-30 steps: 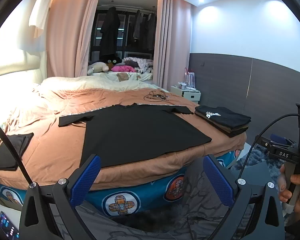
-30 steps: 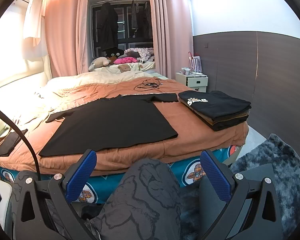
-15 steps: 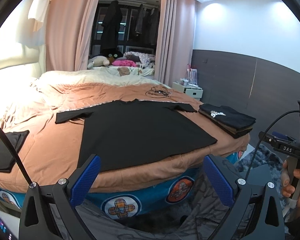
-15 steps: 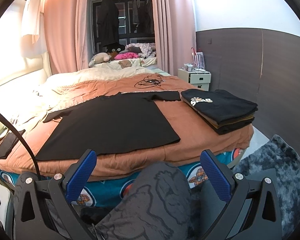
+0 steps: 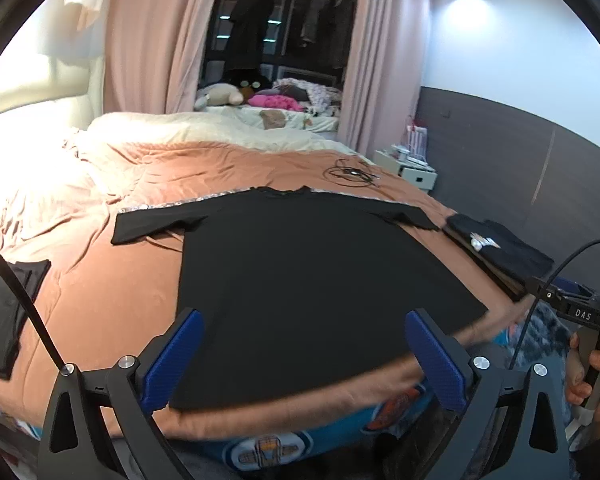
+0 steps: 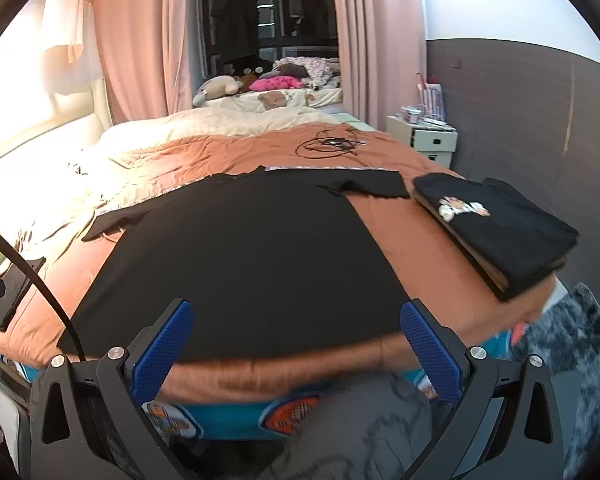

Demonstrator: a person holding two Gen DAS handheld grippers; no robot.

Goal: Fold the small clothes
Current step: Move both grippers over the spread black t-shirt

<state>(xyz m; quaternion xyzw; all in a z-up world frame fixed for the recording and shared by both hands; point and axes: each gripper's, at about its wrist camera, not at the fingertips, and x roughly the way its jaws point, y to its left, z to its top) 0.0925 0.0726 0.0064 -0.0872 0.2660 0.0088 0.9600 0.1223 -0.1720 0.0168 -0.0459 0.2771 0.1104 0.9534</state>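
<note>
A black T-shirt (image 5: 300, 272) lies spread flat on the brown bedspread (image 5: 112, 292), sleeves out, hem at the near bed edge. It also shows in the right wrist view (image 6: 252, 260). My left gripper (image 5: 306, 356) is open and empty, just above the hem. My right gripper (image 6: 296, 344) is open and empty, over the hem near the shirt's right side. The right gripper's body shows at the right edge of the left wrist view (image 5: 580, 312), held in a hand.
A stack of folded dark clothes (image 6: 496, 228) sits on the bed's right corner. A folded black piece (image 5: 4, 312) lies at the left. A coiled black cable (image 6: 328, 144) lies beyond the collar. A white nightstand (image 6: 428, 140) stands at the right. My knee (image 6: 360, 432) is below.
Both grippers have moved forward and closer to the bed, so the shirt's hem now lies between the fingers. Both stay open. The shirt has not moved.
</note>
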